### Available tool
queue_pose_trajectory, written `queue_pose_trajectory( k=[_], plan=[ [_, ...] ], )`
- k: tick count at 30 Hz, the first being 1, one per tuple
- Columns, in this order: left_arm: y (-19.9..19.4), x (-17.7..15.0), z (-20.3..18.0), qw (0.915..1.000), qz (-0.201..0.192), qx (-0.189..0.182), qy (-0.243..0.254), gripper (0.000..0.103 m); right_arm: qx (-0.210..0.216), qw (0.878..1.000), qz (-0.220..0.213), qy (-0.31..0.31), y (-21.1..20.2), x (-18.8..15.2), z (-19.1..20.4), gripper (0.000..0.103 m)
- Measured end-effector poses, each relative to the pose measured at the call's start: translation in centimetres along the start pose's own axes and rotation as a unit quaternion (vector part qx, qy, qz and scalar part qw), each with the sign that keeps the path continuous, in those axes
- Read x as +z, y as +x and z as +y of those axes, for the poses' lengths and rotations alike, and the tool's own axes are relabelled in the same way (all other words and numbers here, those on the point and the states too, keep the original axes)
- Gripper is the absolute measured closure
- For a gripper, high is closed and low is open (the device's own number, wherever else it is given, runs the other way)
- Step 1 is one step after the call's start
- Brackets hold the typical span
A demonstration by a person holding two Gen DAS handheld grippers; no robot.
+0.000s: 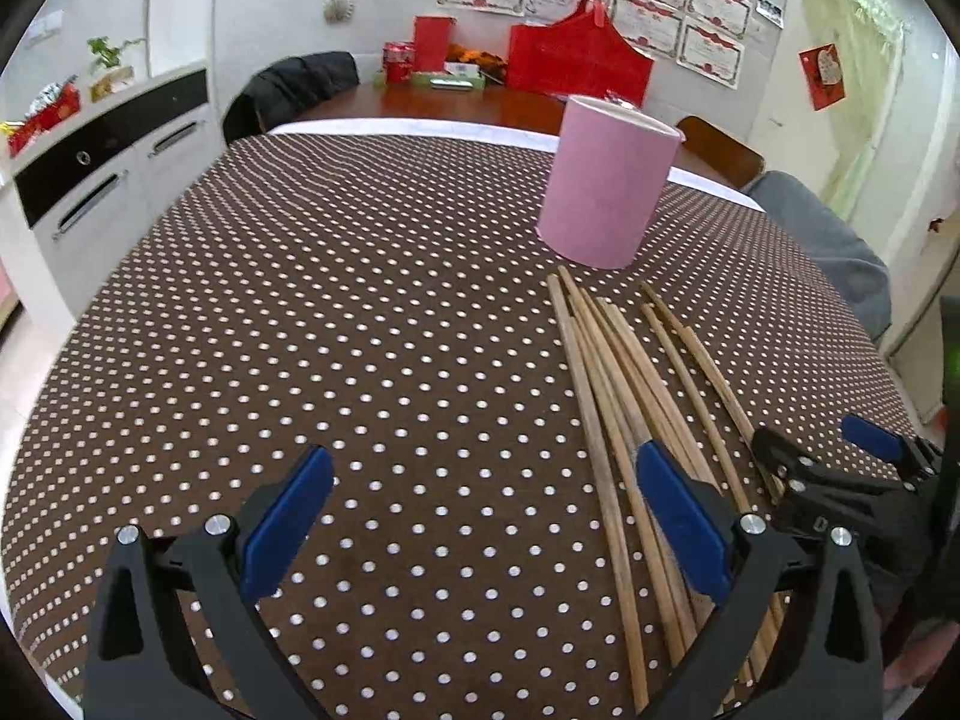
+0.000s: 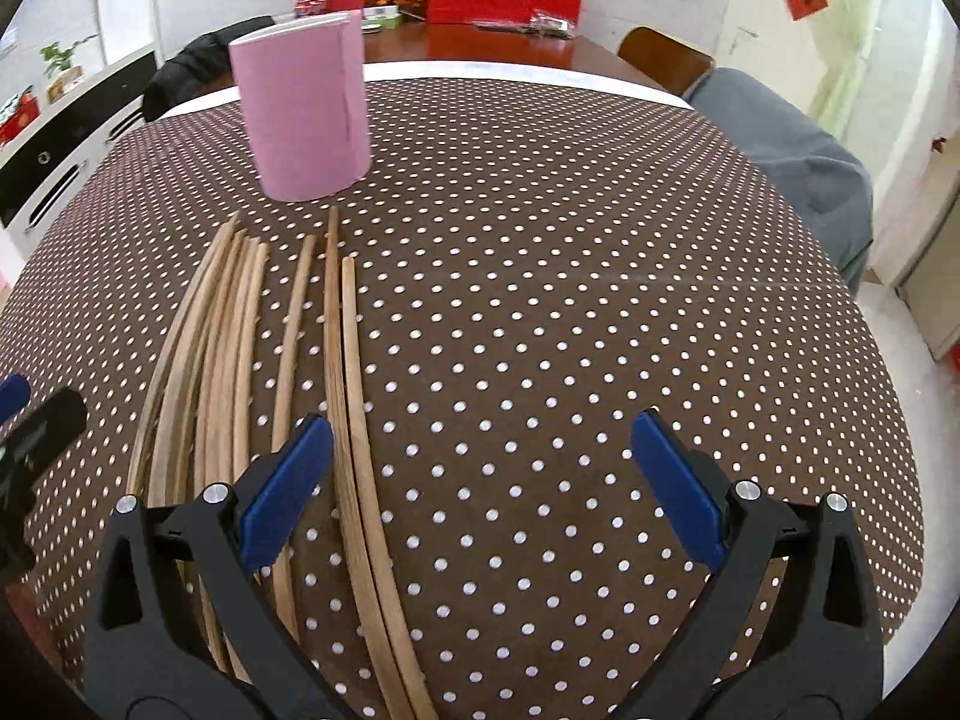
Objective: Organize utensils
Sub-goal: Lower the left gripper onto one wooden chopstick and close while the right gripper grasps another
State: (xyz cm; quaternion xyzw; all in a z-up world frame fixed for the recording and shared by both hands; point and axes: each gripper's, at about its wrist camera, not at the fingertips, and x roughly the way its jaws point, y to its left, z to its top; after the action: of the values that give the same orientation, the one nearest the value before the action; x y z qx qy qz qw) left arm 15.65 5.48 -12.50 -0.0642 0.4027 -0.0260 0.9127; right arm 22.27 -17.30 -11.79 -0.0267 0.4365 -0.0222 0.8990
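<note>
The left gripper (image 1: 483, 516) has its blue-padded fingers (image 1: 288, 522) spread wide apart, gripping nothing, poised low over the polka-dot tablecloth (image 1: 360, 330) to the left of the wooden chopsticks (image 1: 606, 420); its right finger overlaps the near part of the bundle in the left wrist view, though whether it touches them cannot be told. The right gripper (image 2: 480, 492) is likewise splayed wide with nothing clamped, and its left finger (image 2: 285, 495) sits over the chopsticks (image 2: 345, 420), with two of the sticks running between the fingers just inside that pad; contact again cannot be judged. The chopsticks lie flat on the cloth in a loose, roughly parallel spread, their far tips pointing toward and ending near the upright pink cylindrical holder (image 1: 606, 186), which stands on the cloth beyond them. The near ends of the sticks are hidden under the gripper bodies and cut off by the lower frame edge. The inside of the holder (image 2: 303, 114) cannot be seen. In the left wrist view the right gripper (image 1: 840, 468) appears on the far side of the chopsticks, partly cut off at the edge. Both grippers point forward toward the holder, tilted slightly down, side by side.
</note>
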Motion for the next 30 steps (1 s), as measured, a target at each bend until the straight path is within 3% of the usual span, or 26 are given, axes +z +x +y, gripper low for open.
queue_pose_trajectory(
  k=[3, 7, 10, 13, 17, 21, 25, 27, 30],
  plan=[
    [0.9, 0.2, 0.2, 0.9996, 0.011, -0.027, 0.001, 0.004, -0.007, 1.000, 0.009, -0.007, 0.4, 0.4, 0.4, 0.005],
    [2.2, 0.4, 0.5, 0.9978, 0.032, -0.057, -0.005, 0.004, -0.047, 0.999, 0.000, 0.005, 0.2, 1.3, 0.4, 0.005],
    [2.8, 1.0, 0.5, 0.9973, 0.034, -0.064, -0.005, 0.004, -0.063, 0.998, 0.012, 0.004, 0.9, 1.8, 0.5, 0.005],
    [3.3, 1.5, 0.3, 0.9974, 0.041, -0.060, 0.002, 0.004, -0.052, 0.999, 0.016, -0.002, 1.3, 1.9, 0.6, 0.005],
    [3.8, 1.8, -0.6, 0.9979, 0.056, -0.026, 0.020, 0.004, -0.042, 0.999, 0.018, -0.011, 2.0, 1.9, 0.9, 0.005],
    [4.4, 2.3, -1.0, 0.9977, 0.065, 0.010, 0.017, 0.004, -0.002, 0.999, 0.035, 0.007, 3.4, 2.7, -0.5, 0.006],
    [4.8, 3.2, -1.6, 0.9972, 0.063, 0.039, 0.006, 0.004, 0.043, 0.999, 0.030, 0.001, 4.6, 3.7, -1.4, 0.012],
    [5.3, 3.7, -2.4, 0.9960, 0.063, 0.063, 0.002, 0.004, 0.057, 0.998, 0.016, -0.018, 4.8, 4.0, -1.5, 0.017],
    [6.4, 4.2, -3.9, 0.9929, 0.073, 0.094, 0.009, 0.004, 0.078, 0.996, 0.005, -0.036, 4.7, 4.1, -1.8, 0.038]
  ],
)
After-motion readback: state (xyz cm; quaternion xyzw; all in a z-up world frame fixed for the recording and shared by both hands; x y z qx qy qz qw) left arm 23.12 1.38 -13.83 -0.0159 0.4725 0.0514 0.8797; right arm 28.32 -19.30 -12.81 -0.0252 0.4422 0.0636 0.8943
